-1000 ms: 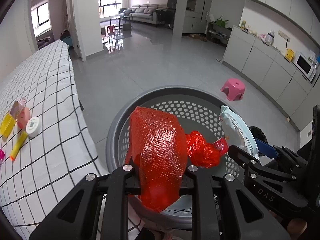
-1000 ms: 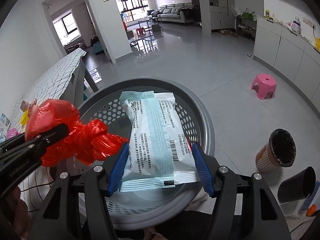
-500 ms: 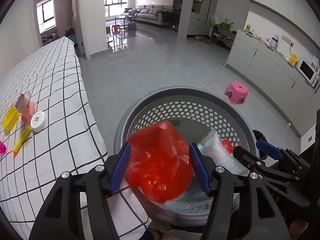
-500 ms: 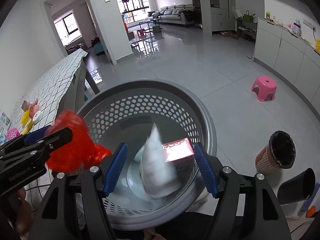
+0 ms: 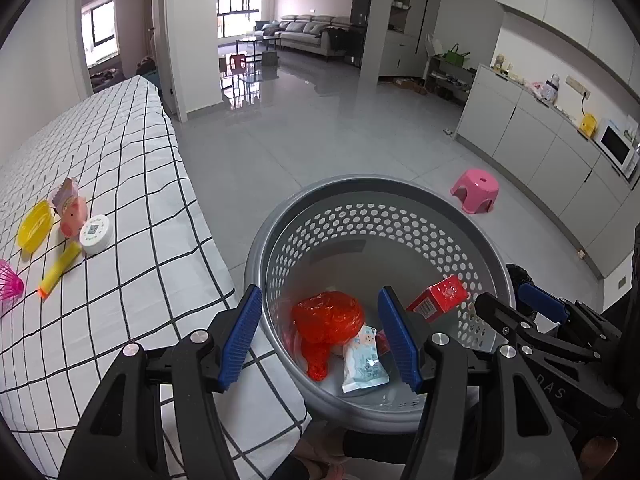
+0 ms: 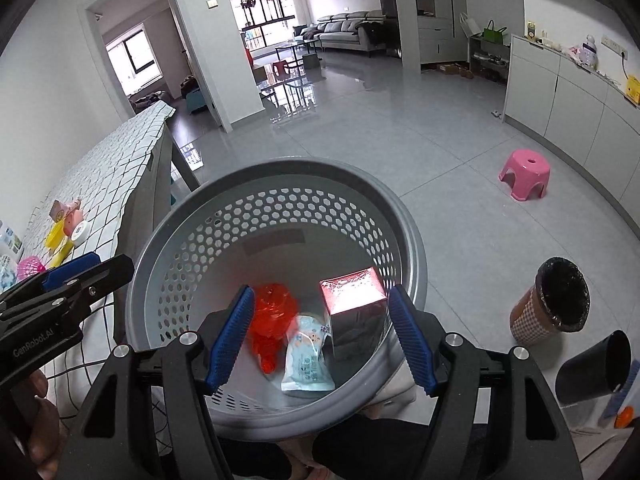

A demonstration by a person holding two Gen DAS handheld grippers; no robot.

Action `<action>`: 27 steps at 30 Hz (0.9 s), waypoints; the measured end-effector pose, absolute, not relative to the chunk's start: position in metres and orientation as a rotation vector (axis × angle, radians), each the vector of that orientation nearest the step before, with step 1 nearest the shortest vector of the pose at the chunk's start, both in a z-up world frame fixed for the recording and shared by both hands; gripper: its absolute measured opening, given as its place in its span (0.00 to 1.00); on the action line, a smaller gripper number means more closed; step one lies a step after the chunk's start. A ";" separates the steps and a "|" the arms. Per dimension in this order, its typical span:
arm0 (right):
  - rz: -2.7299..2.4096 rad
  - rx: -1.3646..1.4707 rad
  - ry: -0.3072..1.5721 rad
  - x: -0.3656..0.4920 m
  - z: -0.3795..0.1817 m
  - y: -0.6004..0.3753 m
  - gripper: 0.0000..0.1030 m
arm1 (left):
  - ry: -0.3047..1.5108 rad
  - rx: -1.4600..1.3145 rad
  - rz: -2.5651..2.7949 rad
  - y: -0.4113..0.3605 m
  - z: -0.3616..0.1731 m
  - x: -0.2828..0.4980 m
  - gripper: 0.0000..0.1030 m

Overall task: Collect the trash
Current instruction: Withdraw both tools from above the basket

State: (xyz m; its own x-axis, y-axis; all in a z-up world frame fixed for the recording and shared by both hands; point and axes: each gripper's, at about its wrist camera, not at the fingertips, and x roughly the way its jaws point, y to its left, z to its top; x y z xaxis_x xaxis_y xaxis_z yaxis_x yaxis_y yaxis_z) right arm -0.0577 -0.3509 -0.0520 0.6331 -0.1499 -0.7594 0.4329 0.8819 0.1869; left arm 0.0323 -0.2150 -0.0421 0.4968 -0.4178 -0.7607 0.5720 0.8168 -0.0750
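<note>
A grey perforated basket (image 5: 372,188) (image 6: 280,168) stands on the floor beside the table. Inside it lie a red plastic bag (image 5: 326,318) (image 6: 272,312), a pale blue wipes packet (image 5: 364,360) (image 6: 306,360) and a red carton (image 5: 438,298) (image 6: 354,300). My left gripper (image 5: 320,334) is open and empty above the basket's near left rim. My right gripper (image 6: 320,332) is open and empty above the basket's near side. Each gripper shows at the edge of the other's view.
The table with a checked cloth (image 5: 120,208) is at the left, with a yellow bowl (image 5: 35,226), a pig toy (image 5: 72,208), a white round lid (image 5: 94,234) and a yellow marker (image 5: 60,268). A pink stool (image 5: 475,190), a lined bin (image 6: 554,304) and a black cup (image 6: 592,366) stand on the floor at the right.
Both grippers opened. The red bag left my left gripper and the wipes packet left my right gripper; both dropped into the basket and now lie at its bottom.
</note>
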 end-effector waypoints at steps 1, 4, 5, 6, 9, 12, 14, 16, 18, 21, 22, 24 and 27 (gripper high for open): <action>-0.342 0.372 0.822 -0.059 -0.051 -0.350 0.65 | 0.862 0.197 -0.604 -0.214 -0.042 0.032 0.57; -0.341 0.366 0.815 -0.062 -0.047 -0.348 0.65 | 0.859 0.191 -0.605 -0.210 -0.039 0.030 0.57; -0.341 0.364 0.811 -0.063 -0.045 -0.347 0.65 | 0.857 0.187 -0.606 -0.209 -0.038 0.029 0.57; -0.341 0.364 0.809 -0.064 -0.044 -0.347 0.65 | 0.854 0.182 -0.606 -0.207 -0.037 0.028 0.57; -0.336 0.362 0.801 -0.066 -0.040 -0.342 0.65 | 0.847 0.176 -0.601 -0.201 -0.033 0.025 0.57; -0.325 0.358 0.793 -0.068 -0.037 -0.336 0.65 | 0.837 0.171 -0.592 -0.193 -0.029 0.023 0.57; -0.316 0.352 0.787 -0.068 -0.034 -0.330 0.65 | 0.830 0.167 -0.583 -0.187 -0.027 0.022 0.60; -0.307 0.344 0.782 -0.068 -0.032 -0.325 0.65 | 0.820 0.160 -0.571 -0.180 -0.024 0.020 0.61; -0.296 0.336 0.778 -0.068 -0.030 -0.318 0.65 | 0.814 0.154 -0.561 -0.172 -0.023 0.019 0.61; -0.280 0.330 0.772 -0.066 -0.027 -0.310 0.65 | 0.805 0.143 -0.541 -0.162 -0.020 0.017 0.63; -0.275 0.328 0.770 -0.065 -0.026 -0.307 0.65 | 0.801 0.140 -0.532 -0.157 -0.019 0.017 0.63; -0.260 0.318 0.765 -0.062 -0.023 -0.300 0.65 | 0.793 0.132 -0.508 -0.147 -0.017 0.016 0.64; -0.234 0.302 0.760 -0.058 -0.020 -0.289 0.65 | 0.786 0.112 -0.478 -0.132 -0.015 0.017 0.67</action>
